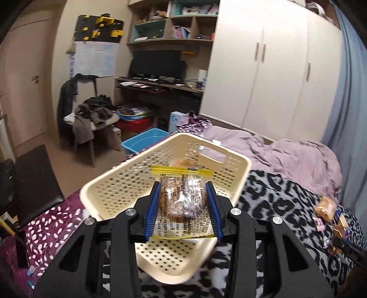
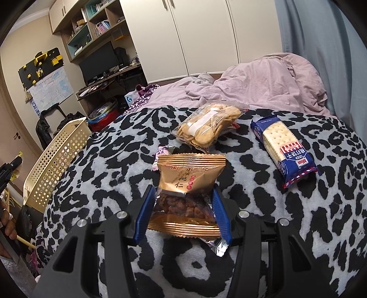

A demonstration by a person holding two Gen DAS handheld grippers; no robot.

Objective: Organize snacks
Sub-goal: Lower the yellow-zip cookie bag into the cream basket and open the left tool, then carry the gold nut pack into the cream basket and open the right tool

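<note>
Left gripper (image 1: 182, 201) clamps yellow-sealed snack packet (image 1: 182, 201), long axis pointing forward over cream basket (image 1: 128, 183). Right gripper (image 2: 182, 206) grips gold walnut packet (image 2: 188, 181), lengthwise too.

Bed, leopard-print blanket (image 2: 252, 229) on top. On it: cream perforated basket (image 2: 55, 160) at left edge, clear bag of biscuits (image 2: 206, 128), blue cracker pack (image 2: 284, 151). Crumpled pink duvet (image 2: 263, 84) behind.

Bedroom, artificially lit. Beige walls; beige floor. Far right: white wardrobe (image 1: 275, 68) with vertical handles; blue curtain (image 1: 348, 91) beside it. Far centre: desk (image 1: 158, 86) with dark monitor (image 1: 158, 63), open shelving (image 1: 172, 20) above. Far left: door (image 1: 25, 80), black-and-yellow pegboard (image 1: 98, 28), clothes-laden chair (image 1: 91, 119). Near: bed with leopard-print blanket (image 2: 114, 160) and mauve duvet (image 2: 263, 80).
</note>
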